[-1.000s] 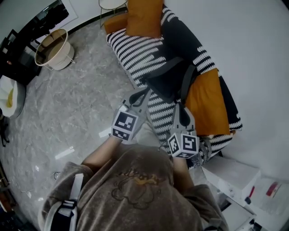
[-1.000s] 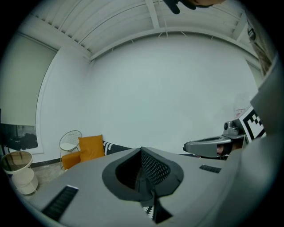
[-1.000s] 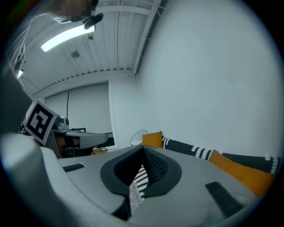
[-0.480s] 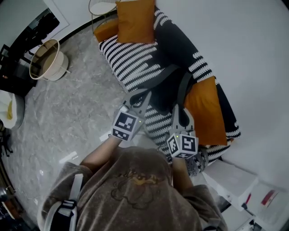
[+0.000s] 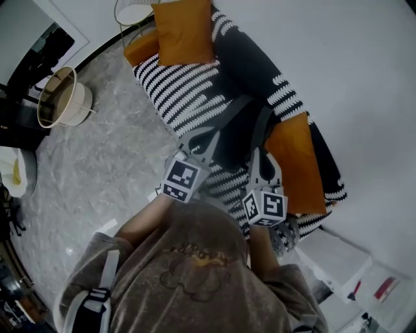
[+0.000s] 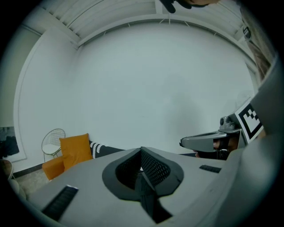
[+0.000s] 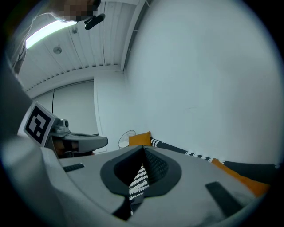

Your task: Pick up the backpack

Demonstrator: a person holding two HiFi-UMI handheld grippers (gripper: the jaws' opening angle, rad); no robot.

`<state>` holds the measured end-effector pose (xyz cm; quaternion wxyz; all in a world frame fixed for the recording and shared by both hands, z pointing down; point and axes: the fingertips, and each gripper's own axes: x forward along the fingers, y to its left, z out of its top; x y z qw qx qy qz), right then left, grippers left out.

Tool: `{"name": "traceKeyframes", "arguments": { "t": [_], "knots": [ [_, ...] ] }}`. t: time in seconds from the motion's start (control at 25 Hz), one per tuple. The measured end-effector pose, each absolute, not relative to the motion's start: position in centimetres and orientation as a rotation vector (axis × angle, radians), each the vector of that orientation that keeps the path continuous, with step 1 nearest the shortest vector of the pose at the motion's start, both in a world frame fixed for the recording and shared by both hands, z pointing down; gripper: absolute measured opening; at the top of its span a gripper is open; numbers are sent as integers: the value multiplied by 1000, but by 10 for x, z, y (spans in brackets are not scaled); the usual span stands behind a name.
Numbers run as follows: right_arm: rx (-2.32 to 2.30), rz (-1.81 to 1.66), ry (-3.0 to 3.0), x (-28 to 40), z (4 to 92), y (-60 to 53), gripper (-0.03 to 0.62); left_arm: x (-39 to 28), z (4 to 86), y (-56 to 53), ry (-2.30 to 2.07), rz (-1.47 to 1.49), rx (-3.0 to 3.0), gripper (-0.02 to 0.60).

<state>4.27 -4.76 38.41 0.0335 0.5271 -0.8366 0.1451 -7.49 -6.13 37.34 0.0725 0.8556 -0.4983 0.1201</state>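
A dark grey backpack (image 5: 232, 138) lies on the black-and-white striped sofa (image 5: 188, 91), its two grey straps running up toward the backrest. In the head view my left gripper (image 5: 212, 134) hangs over the backpack's left edge. My right gripper (image 5: 257, 152) is at its right side, beside an orange cushion (image 5: 296, 162). Both are shut with nothing between the jaws. The left gripper view shows its closed jaws (image 6: 141, 150) against the white wall, and the right gripper view shows closed jaws (image 7: 143, 150) with striped sofa fabric behind them. Whether either touches the backpack I cannot tell.
A second orange cushion (image 5: 185, 29) and a wire side table (image 5: 133, 10) sit at the sofa's far end. A cream round basket (image 5: 58, 97) stands on the marble floor at left, near dark furniture (image 5: 16, 114). White boxes (image 5: 338, 260) lie at lower right.
The sofa, the backpack and the basket have slid down and left in the head view as I moved closer. Both grippers kept their place in the view and stayed shut.
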Motion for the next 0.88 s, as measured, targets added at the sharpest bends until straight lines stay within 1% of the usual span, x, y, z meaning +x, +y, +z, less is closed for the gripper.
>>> {"name": "traceKeyframes", "arguments": {
  "t": [0.48, 0.72, 0.76, 0.8, 0.84, 0.88],
  "knots": [
    [1794, 491, -2461, 42, 396, -104, 0, -60, 390, -131, -1269, 387, 2670, 2],
    [1822, 533, -2422, 37, 404, -130, 0, -64, 404, -162, -1219, 416, 2647, 2],
    [1830, 538, -2411, 37, 405, -134, 0, -65, 406, -166, -1210, 417, 2639, 3],
    [1839, 545, -2398, 37, 408, -136, 0, -65, 409, -170, -1196, 418, 2632, 19],
    [1849, 554, -2383, 38, 411, -139, 7, -65, 413, -173, -1178, 420, 2625, 44],
    [1861, 568, -2367, 38, 417, -142, 84, -64, 418, -176, -1158, 424, 2617, 71]
  ]
}}
